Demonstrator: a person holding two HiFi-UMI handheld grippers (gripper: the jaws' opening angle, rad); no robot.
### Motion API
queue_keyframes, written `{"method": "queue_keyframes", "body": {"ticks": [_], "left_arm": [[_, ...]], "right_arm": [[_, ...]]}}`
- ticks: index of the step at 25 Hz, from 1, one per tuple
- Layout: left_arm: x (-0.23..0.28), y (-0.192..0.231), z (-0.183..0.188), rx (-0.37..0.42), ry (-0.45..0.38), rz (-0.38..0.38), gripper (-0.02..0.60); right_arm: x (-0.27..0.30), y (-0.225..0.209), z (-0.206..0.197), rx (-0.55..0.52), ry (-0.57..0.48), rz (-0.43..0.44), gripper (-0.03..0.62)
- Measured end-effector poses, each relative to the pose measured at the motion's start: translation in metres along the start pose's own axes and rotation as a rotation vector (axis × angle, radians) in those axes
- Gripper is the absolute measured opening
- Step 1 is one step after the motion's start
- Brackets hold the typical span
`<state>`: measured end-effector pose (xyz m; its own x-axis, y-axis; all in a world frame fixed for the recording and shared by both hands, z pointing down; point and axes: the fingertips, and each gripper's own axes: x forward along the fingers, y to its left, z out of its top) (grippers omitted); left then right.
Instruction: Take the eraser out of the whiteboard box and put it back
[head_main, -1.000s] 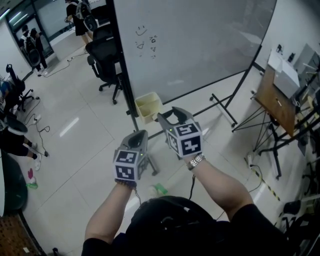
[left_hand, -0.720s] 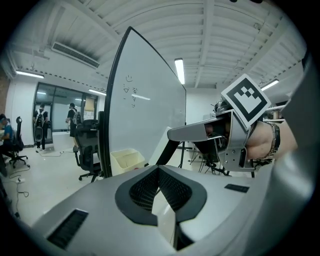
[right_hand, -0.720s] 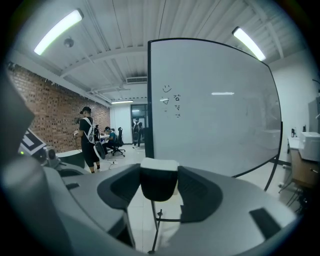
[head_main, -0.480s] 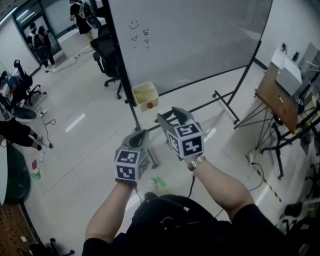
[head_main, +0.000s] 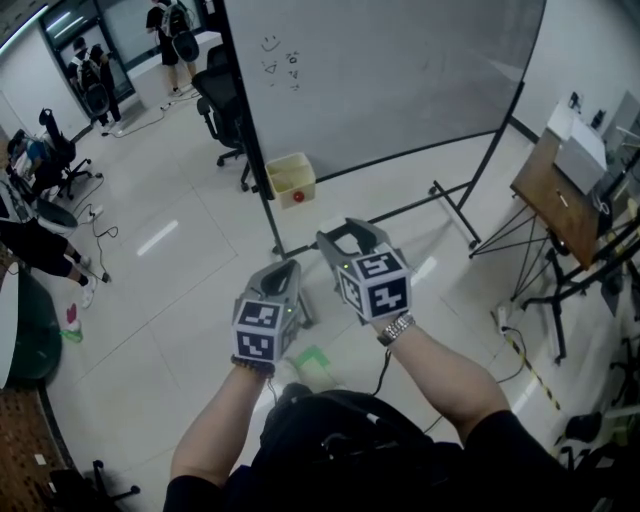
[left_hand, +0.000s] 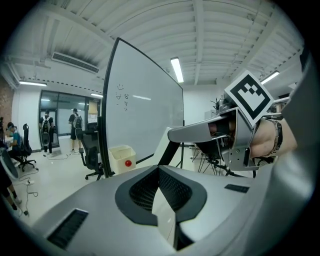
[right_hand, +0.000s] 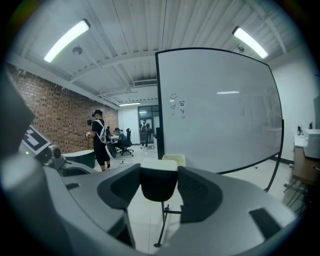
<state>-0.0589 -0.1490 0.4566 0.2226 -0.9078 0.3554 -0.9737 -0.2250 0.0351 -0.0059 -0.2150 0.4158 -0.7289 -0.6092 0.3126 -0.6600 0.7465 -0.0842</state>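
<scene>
My right gripper is shut on the eraser, a black block with a cream top that fills the gap between its jaws. It is held in the air in front of the whiteboard. The whiteboard box, a cream open box with a small red round thing inside, hangs low at the board's left post, well ahead of both grippers. In the right gripper view the box peeks out just behind the eraser. Beside it, to the left, my left gripper is shut with nothing in it.
The whiteboard's wheeled stand spreads black legs over the floor tiles. Black office chairs stand left of the board, with several people further back. A wooden table with equipment stands at the right. A green item lies near my feet.
The box and the board's lower edge have slid up the head view, and the red thing in the box has come into sight. Both grippers keep their pose side by side.
</scene>
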Motion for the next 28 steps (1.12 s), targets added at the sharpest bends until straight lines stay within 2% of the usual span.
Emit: {"method": "queue_keyframes", "body": {"ticks": [6,17,28], "left_arm": [[-0.012,-0.004,-0.005,-0.001,0.004,0.012,0.0],[-0.027,0.015,0.0,-0.002,-0.011,0.027,0.0],[-0.047,0.033,0.002,0.018,-0.013,-0.008,0.0]], "right_arm": [[-0.011,0.007,-0.003,0.0,-0.003,0.012,0.259],[-0.011,0.024,-0.008,0.008,0.001,0.012,0.259],[-0.009,0.055,-0.009,0.015,0.004,-0.009,0.259]]}}
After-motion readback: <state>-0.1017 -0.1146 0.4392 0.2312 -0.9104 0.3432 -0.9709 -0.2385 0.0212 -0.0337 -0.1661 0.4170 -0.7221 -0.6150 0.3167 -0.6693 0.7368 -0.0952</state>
